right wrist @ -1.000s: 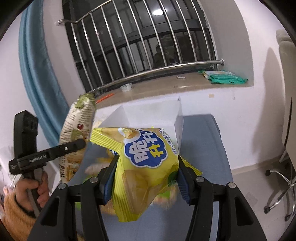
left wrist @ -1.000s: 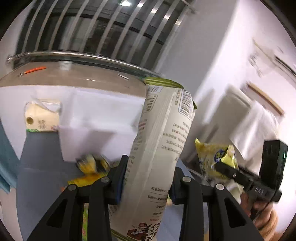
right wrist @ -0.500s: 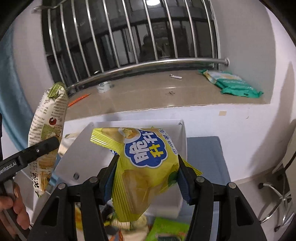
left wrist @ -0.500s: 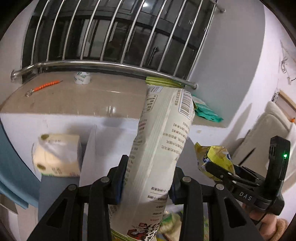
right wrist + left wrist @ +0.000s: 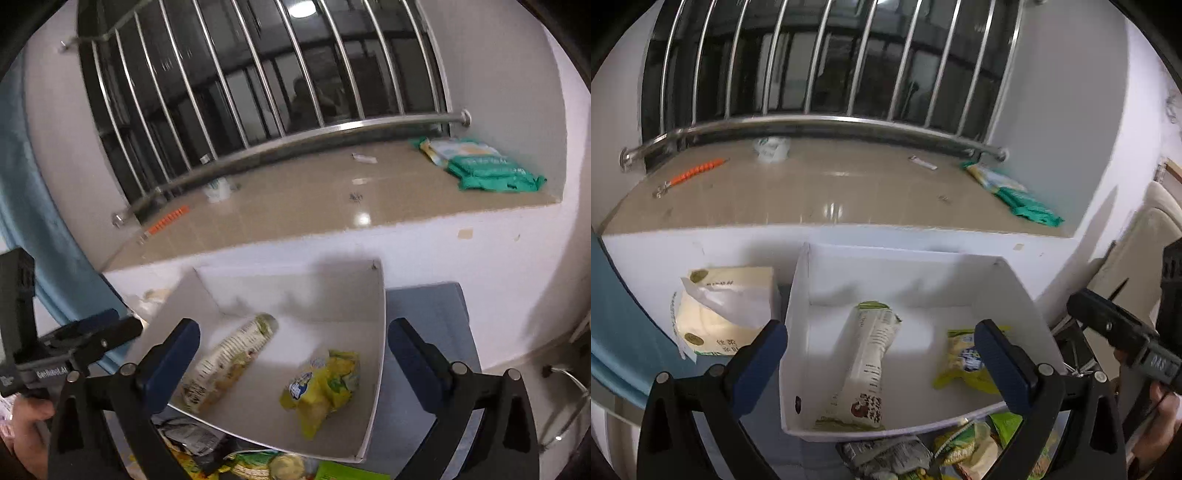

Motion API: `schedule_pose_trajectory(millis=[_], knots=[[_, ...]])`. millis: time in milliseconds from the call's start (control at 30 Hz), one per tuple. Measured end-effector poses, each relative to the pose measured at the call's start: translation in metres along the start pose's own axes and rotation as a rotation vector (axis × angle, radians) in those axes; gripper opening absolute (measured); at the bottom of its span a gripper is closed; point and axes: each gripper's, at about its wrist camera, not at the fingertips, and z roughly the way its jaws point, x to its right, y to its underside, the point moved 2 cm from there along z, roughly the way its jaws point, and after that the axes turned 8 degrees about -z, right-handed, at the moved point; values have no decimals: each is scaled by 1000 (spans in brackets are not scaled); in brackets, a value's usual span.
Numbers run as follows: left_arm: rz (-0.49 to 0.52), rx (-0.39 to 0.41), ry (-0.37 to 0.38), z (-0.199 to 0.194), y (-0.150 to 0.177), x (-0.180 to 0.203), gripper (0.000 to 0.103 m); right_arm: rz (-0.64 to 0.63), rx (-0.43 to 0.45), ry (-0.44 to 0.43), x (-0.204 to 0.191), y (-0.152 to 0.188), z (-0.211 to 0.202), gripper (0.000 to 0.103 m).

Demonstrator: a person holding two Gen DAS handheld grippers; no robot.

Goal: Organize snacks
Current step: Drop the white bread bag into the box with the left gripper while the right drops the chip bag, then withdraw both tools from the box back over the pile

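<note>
A white open box (image 5: pixel 798 295) (image 5: pixel 376 332) stands on the grey table under the window sill. Inside it lie a tall white snack bag (image 5: pixel 866 365) (image 5: pixel 225 363) on the left and a yellow chip bag (image 5: pixel 964 363) (image 5: pixel 325 384) on the right. My left gripper (image 5: pixel 882 365) is open and empty above the box. My right gripper (image 5: pixel 293 362) is open and empty above the box too. More snack packs (image 5: pixel 923 456) (image 5: pixel 229 458) lie in a pile in front of the box's near wall.
A tissue pack (image 5: pixel 720 310) sits left of the box. The tan sill (image 5: pixel 831 195) holds green wipe packs (image 5: pixel 1015 195) (image 5: pixel 484 166), an orange item (image 5: pixel 698 171) and a small cup (image 5: pixel 770 147). Blue curtain (image 5: pixel 40 236) hangs at left. A chair base (image 5: pixel 569 391) is at right.
Both grippers opened and let go of their bags. The white snack bag and the yellow chip bag now lie in the box. Both views now look down into the box.
</note>
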Motion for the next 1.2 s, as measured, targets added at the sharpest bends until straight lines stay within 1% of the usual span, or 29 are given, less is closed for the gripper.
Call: schedule_pose_trajectory(millis=[33, 133, 200, 267, 300, 400, 467, 533, 567, 600, 633, 667, 733, 767, 833, 933, 1000, 1067, 1133, 1200], knots=[[12, 13, 13, -9, 2, 2, 103, -9, 26, -7, -3, 0, -8, 103], [66, 52, 24, -40, 9, 10, 103, -51, 54, -11, -12, 0, -25, 103], [89, 80, 20, -61, 17, 13, 103, -69, 56, -47, -21, 3, -43, 103], [103, 128, 76, -87, 31, 15, 103, -69, 59, -70, -25, 7, -59, 103], [118, 140, 89, -100, 39, 16, 103, -74, 67, -92, -31, 11, -72, 103], [158, 124, 57, -132, 64, 19, 103, -110, 122, -113, -46, 27, -113, 103], [173, 123, 56, -153, 81, 19, 103, -136, 142, -110, -55, 42, -140, 103], [148, 110, 72, -172, 99, 15, 103, -142, 144, -108, -61, 55, -158, 103], [140, 111, 101, -181, 109, 15, 103, -146, 153, -106, -64, 66, -172, 103], [137, 116, 122, -189, 119, 14, 103, -146, 163, -91, -66, 75, -182, 103], [142, 119, 126, -194, 126, 15, 103, -146, 170, -78, -67, 82, -188, 103], [147, 121, 127, -199, 136, 16, 103, -133, 173, -56, -68, 96, -197, 103], [142, 123, 129, -207, 155, 18, 103, -118, 160, -21, -69, 114, -205, 103], [134, 115, 141, -208, 163, 18, 103, -97, 143, 12, -67, 128, -207, 103], [111, 98, 176, -211, 178, 16, 103, -70, 122, 46, -65, 146, -210, 103], [87, 85, 189, -209, 190, 12, 103, -34, 73, 86, -62, 170, -207, 103], [83, 67, 173, -205, 194, 9, 103, -59, 30, 111, -63, 180, -197, 103], [82, 68, 163, -205, 196, 6, 103, -67, 5, 121, -63, 184, -190, 103], [79, 68, 166, -205, 199, 4, 103, -48, -27, 122, -61, 187, -177, 103], [78, 66, 169, -205, 202, 2, 103, -35, -81, 128, -59, 189, -157, 103]])
